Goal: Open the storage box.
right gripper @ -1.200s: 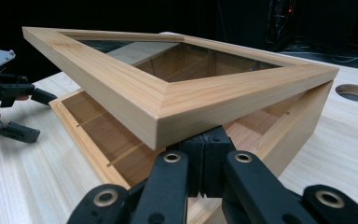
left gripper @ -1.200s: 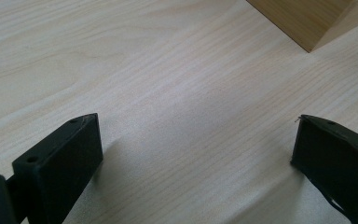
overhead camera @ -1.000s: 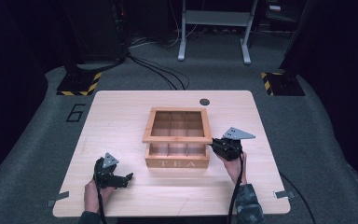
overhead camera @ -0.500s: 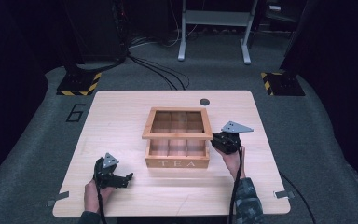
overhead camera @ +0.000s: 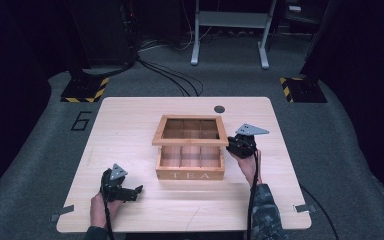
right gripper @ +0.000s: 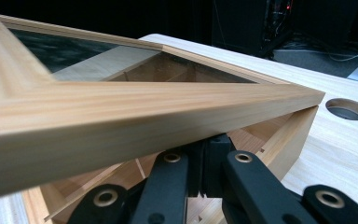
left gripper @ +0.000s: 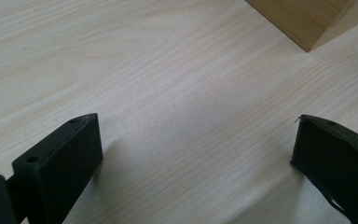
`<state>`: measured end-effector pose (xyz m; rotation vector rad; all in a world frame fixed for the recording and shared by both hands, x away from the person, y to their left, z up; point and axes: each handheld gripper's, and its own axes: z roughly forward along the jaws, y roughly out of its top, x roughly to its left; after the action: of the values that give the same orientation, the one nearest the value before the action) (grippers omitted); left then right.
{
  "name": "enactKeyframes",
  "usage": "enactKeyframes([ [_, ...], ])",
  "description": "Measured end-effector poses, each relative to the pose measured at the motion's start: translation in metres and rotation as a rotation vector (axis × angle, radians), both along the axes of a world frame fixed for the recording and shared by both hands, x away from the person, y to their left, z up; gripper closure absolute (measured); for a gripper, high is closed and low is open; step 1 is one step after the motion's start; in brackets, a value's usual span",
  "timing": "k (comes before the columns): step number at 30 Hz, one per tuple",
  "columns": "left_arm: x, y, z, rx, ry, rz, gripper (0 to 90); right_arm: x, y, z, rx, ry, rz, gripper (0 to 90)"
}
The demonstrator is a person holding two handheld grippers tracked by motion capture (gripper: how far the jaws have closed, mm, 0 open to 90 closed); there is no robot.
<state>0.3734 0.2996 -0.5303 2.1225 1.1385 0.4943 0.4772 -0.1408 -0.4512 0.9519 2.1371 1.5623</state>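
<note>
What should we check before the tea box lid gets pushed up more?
1. Lid partly raised, tilted above the tea box: ok.
2. Right gripper under the lid's edge, fingers closed together: ok.
3. Whether those fingers actually pinch the lid or just prop it: cannot tell.
4. Left gripper open, resting over bare table, away from the box: ok.
5. Nothing steadies the box base while the lid goes up: not ok.
6. Compartments look empty in the high view, so nothing would spill: ok.
</note>
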Motion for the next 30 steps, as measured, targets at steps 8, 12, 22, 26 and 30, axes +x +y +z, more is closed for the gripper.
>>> enactKeyframes([
  [8,0.0,0.0,0.0,0.001,-0.001,0.0,1.4,0.007,0.001,0.002,0.003,0.007,-0.001,89.3],
  [12,0.0,0.0,0.0,-0.003,-0.002,0.002,1.3,0.011,0.001,0.006,0.002,-0.001,0.0,89.3],
  [22,0.0,0.0,0.0,-0.002,-0.001,0.0,1.4,0.021,0.001,0.007,0.002,0.02,-0.021,89.0],
  [26,0.0,0.0,0.0,0.001,-0.002,0.0,1.4,0.021,0.002,0.01,-0.003,0.008,-0.019,89.0],
  [30,0.0,0.0,0.0,-0.001,0.002,0.001,1.4,0.021,0.001,0.009,0.003,0.018,-0.019,89.0],
])
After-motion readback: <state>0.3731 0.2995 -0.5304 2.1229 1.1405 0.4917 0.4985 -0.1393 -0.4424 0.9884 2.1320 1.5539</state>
